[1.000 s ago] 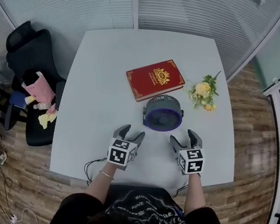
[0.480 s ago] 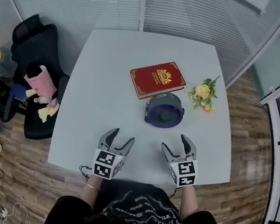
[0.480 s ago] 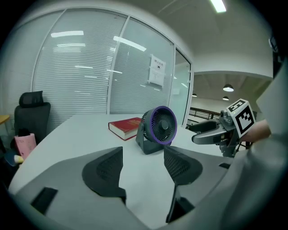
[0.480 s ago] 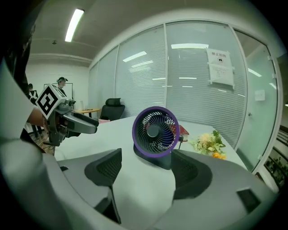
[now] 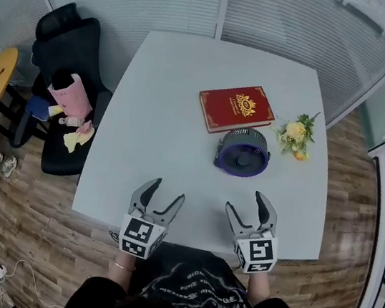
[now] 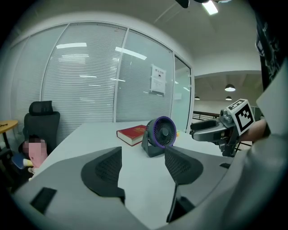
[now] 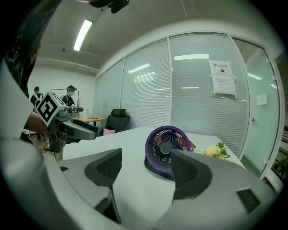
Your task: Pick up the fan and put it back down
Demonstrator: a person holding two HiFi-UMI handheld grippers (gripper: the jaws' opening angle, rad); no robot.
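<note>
Fan (image 5: 243,152) upright on table (image 5: 156,115), right of centre, just near of red book (image 5: 236,108). Left gripper (image 5: 166,190): jaws just been opening wider, nothing between. Right gripper (image 5: 247,203): jaws spread, empty. Both at near edge, well apart from fan. Fan is down; whether it was lifted, unclear.

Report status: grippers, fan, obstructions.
Left gripper open, empty, jaws just opened wider; right gripper open, empty. Fan upright on table, ahead of both, untouched. Nothing in the way.
</note>
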